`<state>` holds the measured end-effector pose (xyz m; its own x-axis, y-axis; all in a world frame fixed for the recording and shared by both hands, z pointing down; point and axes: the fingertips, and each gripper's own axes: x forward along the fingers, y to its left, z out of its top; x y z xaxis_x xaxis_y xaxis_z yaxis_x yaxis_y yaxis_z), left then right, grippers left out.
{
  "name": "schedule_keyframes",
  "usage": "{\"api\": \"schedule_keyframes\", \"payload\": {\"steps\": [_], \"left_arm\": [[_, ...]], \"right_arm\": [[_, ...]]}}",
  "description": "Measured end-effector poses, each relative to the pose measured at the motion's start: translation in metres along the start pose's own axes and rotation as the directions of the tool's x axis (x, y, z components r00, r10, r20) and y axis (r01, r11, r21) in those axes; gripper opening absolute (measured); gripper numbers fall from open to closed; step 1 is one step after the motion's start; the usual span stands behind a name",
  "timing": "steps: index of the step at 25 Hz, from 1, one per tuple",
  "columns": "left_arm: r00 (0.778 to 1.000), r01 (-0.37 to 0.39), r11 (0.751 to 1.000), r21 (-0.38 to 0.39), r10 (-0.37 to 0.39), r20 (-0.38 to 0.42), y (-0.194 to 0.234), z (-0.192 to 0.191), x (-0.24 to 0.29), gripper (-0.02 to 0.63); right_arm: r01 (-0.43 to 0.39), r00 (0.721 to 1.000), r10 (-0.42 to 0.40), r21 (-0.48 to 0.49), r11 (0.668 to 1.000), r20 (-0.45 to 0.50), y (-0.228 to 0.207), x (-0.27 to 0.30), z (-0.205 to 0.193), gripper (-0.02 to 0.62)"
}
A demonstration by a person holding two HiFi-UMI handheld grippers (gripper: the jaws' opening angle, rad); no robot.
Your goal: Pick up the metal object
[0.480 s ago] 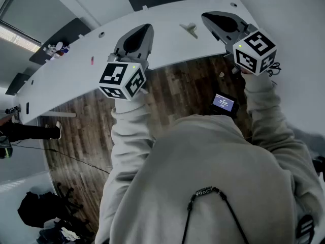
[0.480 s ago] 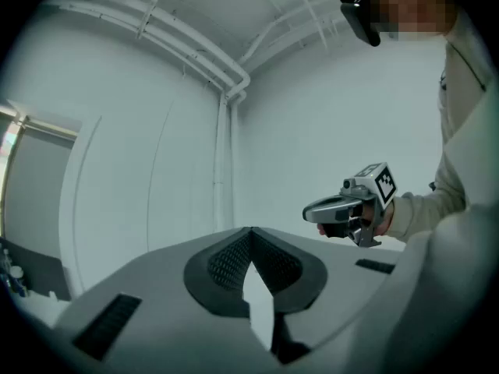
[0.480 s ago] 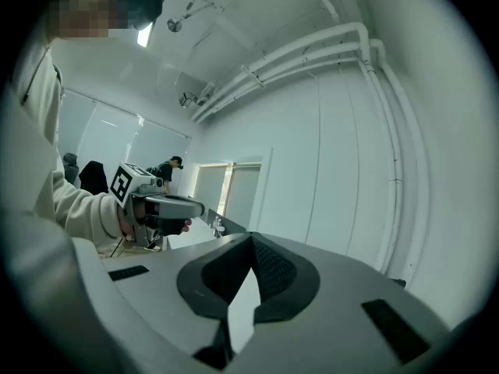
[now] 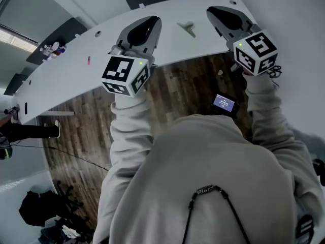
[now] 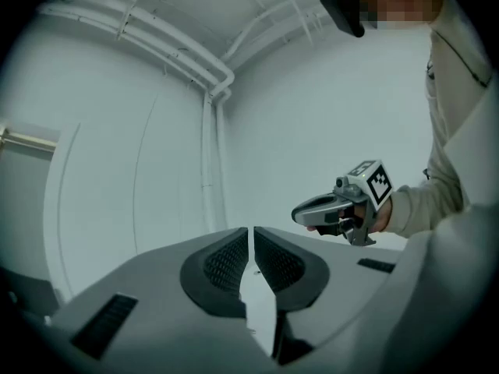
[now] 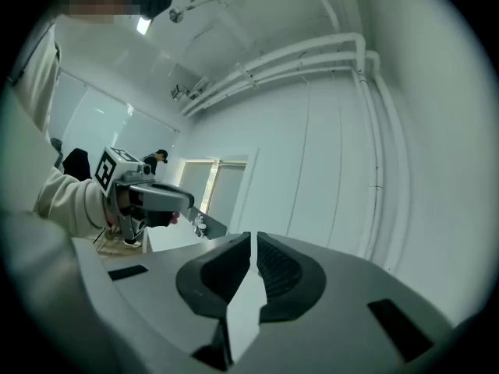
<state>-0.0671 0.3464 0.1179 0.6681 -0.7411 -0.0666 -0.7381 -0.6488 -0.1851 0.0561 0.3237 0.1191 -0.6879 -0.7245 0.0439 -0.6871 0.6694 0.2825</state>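
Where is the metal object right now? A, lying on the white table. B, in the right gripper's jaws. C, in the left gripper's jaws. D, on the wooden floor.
A: the metal object lies on the white table between the left gripper and the right gripper, whose jaws are both shut on nothing.

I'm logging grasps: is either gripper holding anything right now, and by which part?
Nothing is held. The left gripper and right gripper are both shut and empty; the metal object lies on the table, apart from both.
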Motion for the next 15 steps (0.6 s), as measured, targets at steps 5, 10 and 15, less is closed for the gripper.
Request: {"api": "schedule_keyframes", "payload": {"steps": [5, 10, 15], "left_arm": [[0.999, -0.028, 0.999, 0.014, 0.028, 0.024, -0.001, -0.002, 0.016, 0.005], [0.997, -0.073, 0.990, -0.124, 0.073, -0.004, 0.014, -0.017, 0.047, 0.005], [0.996, -0.086, 0.976, -0.198, 0.091, 0.014, 0.013, -0.022, 0.070, 0.005]], "right_arm": [[-0.013, 0.999, 0.013, 0.015, 1.000, -0.031, -0.020, -0.001, -0.020, 0.020], [-0.022, 0.997, 0.026, 0.050, 0.999, -0.077, -0.049, 0.005, -0.041, 0.020], [-0.068, 0.995, 0.077, 0.133, 0.989, -0.066, -0.076, 0.007, -0.053, 0.020]]}}
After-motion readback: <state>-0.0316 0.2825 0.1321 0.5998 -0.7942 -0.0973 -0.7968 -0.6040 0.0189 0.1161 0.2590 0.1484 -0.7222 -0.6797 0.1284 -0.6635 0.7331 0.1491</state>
